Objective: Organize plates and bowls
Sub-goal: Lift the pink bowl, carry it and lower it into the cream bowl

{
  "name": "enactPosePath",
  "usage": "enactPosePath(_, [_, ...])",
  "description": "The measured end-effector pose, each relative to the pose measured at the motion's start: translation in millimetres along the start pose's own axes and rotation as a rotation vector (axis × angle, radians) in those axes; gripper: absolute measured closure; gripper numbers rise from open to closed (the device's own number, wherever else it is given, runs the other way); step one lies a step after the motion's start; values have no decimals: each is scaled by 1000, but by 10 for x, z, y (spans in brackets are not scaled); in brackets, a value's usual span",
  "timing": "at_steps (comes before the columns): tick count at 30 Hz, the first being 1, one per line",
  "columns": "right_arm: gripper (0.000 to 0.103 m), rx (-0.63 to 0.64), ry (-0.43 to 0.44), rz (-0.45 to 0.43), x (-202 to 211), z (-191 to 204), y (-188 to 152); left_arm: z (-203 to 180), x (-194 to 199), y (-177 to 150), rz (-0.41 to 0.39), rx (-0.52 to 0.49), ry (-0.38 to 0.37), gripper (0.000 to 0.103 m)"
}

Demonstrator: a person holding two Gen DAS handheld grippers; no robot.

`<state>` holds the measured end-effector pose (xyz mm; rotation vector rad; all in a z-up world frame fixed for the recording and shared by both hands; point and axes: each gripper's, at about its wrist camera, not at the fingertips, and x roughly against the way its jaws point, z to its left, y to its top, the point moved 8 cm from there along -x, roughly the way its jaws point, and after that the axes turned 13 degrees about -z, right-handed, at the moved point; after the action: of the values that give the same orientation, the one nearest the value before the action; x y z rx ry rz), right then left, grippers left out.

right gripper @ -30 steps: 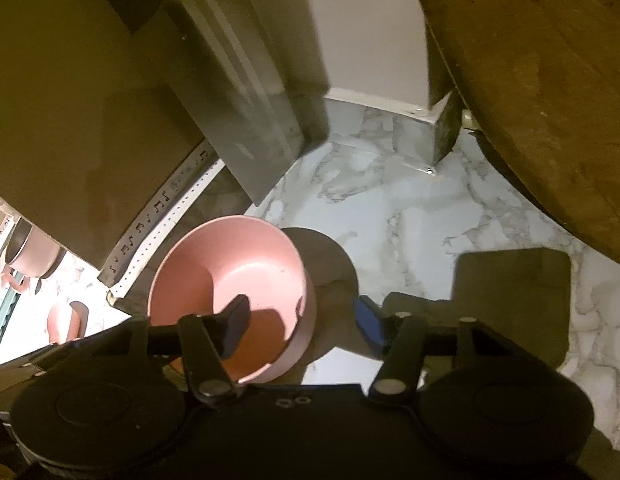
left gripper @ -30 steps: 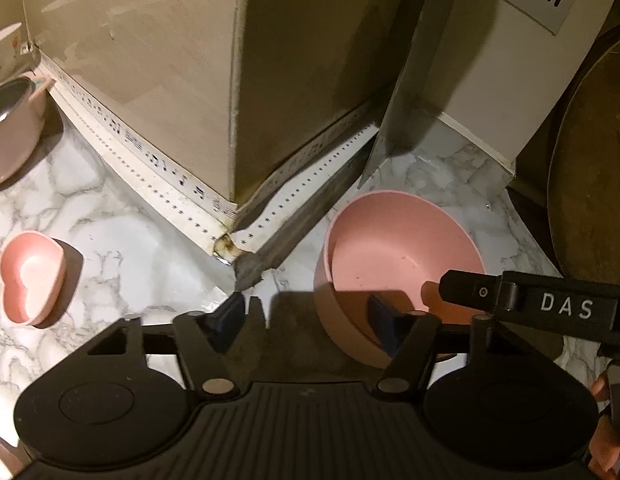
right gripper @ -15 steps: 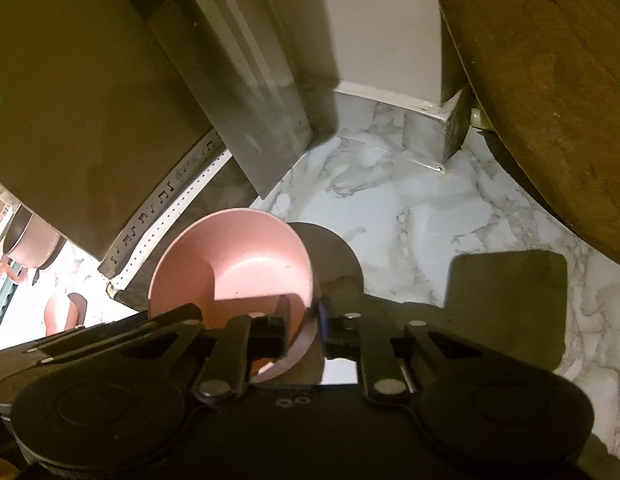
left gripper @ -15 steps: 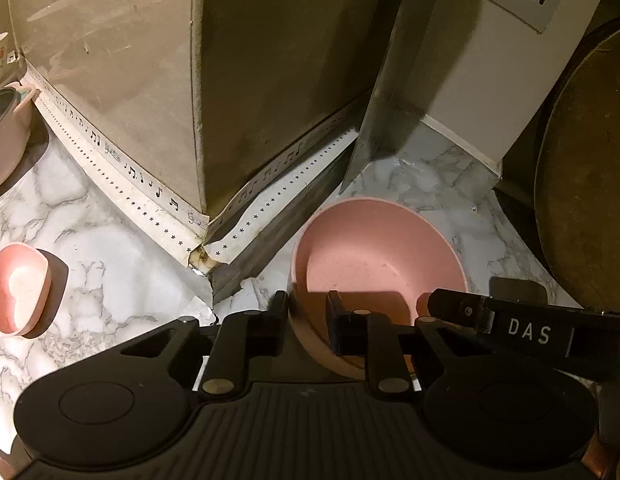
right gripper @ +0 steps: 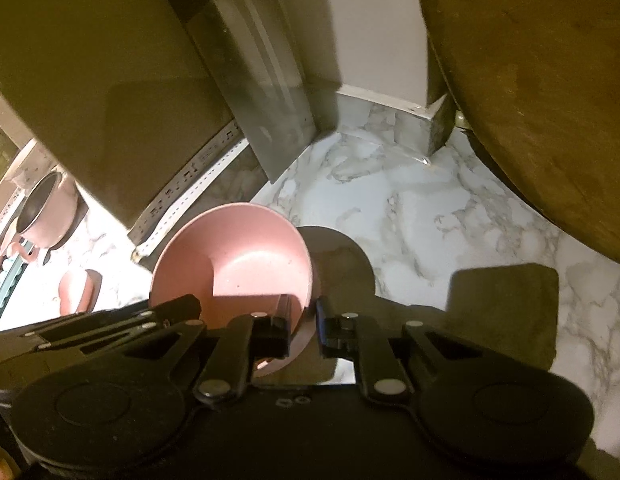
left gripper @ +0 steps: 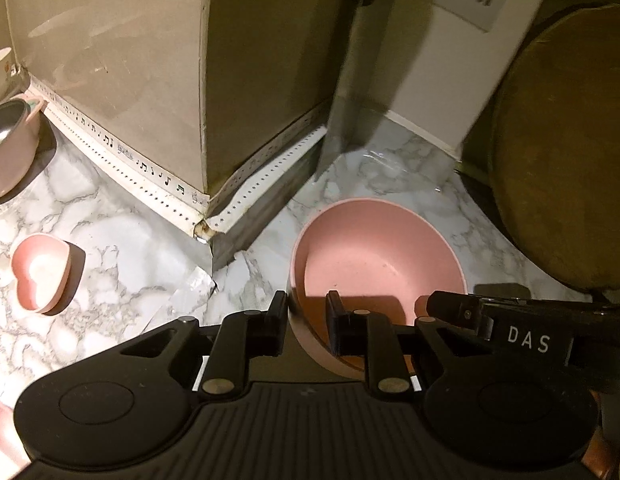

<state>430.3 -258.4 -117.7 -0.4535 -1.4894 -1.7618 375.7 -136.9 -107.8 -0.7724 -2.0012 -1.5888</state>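
Note:
A large pink bowl is held by both grippers over the marble counter. My left gripper is shut on its near left rim, one finger inside and one outside. My right gripper is shut on its right rim, and the bowl looks lifted and tilted in the right wrist view. A small pink heart-shaped dish sits on the counter at the left. A pink pot with a metal inside stands at the far left.
A beige wall corner with a music-note strip juts out behind the bowl. A cleaver blade leans at the back. A round wooden board stands at the right. Marble counter lies ahead.
Both grippers closed from open onto the bowl's rim. The bowl has since risen and tilted a little off the counter.

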Motion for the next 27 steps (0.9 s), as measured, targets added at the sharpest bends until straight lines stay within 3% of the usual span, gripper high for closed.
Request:
enactPosePath(13, [92,7,-33,-39,816,106,-245,-153,879,-229,1,-58,-97,83])
enactPosePath(27, [92,-22,-62,-47,1372,160,-729,-236,1331,-652,58,-111,-141,83])
